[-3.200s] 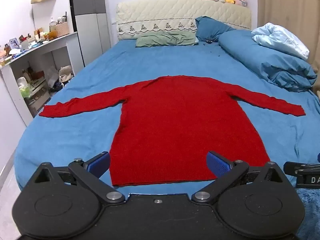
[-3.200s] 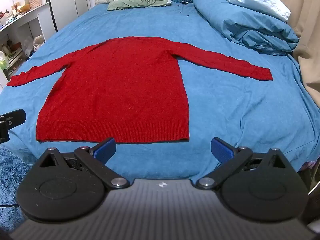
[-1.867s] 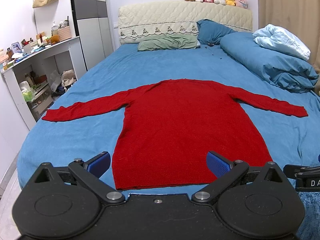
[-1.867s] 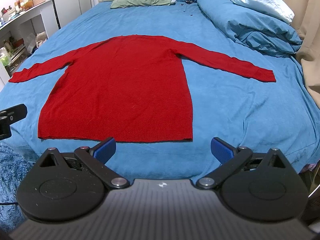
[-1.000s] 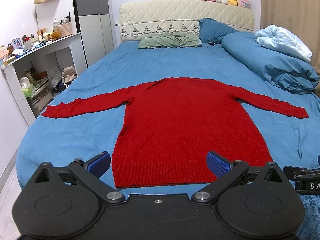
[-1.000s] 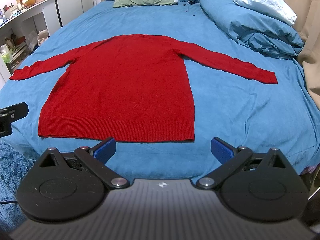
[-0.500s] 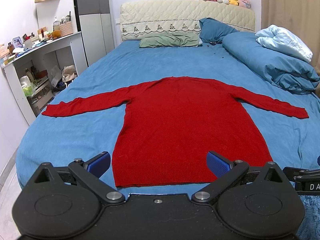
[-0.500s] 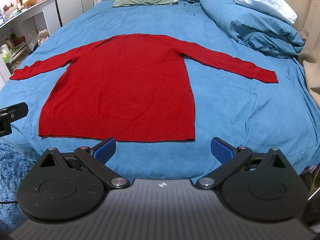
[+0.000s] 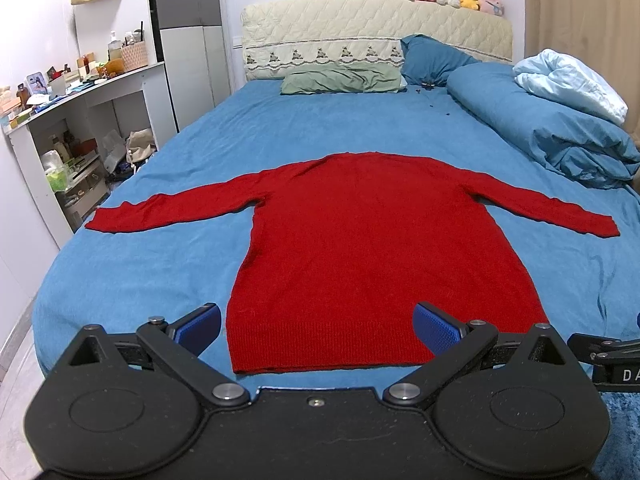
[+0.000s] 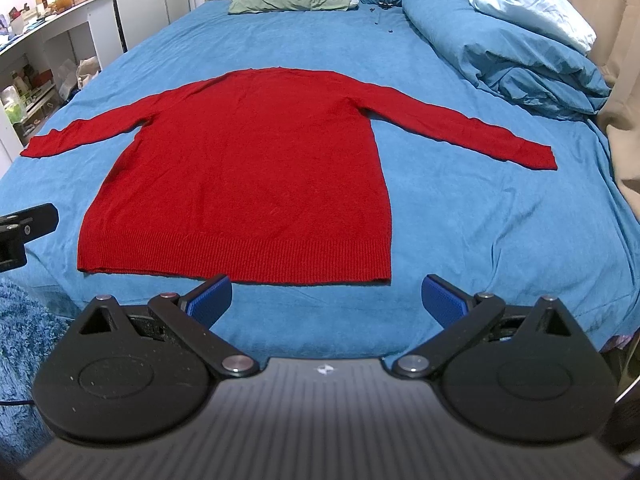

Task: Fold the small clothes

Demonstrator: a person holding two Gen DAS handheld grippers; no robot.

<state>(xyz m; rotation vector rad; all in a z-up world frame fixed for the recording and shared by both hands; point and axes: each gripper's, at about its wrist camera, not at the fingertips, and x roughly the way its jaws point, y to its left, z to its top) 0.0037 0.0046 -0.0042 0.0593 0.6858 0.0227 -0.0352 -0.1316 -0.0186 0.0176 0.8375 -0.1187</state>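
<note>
A red long-sleeved sweater (image 9: 372, 240) lies flat on the blue bed (image 9: 140, 272), both sleeves spread out, hem toward me. It also shows in the right wrist view (image 10: 256, 176). My left gripper (image 9: 318, 326) is open and empty, held before the hem near the bed's foot. My right gripper (image 10: 326, 296) is open and empty, just short of the hem's right part. Neither touches the sweater.
A bunched blue duvet (image 9: 560, 136) with a pale blanket lies along the bed's right side. Pillows (image 9: 340, 80) and a padded headboard with plush toys are at the far end. A white desk with clutter (image 9: 72, 120) stands left. A blue shaggy rug (image 10: 20, 340) is on the floor.
Both grippers have shifted only slightly over the last seconds; the views drift a little. The sweater has not moved and both grippers stay open.
</note>
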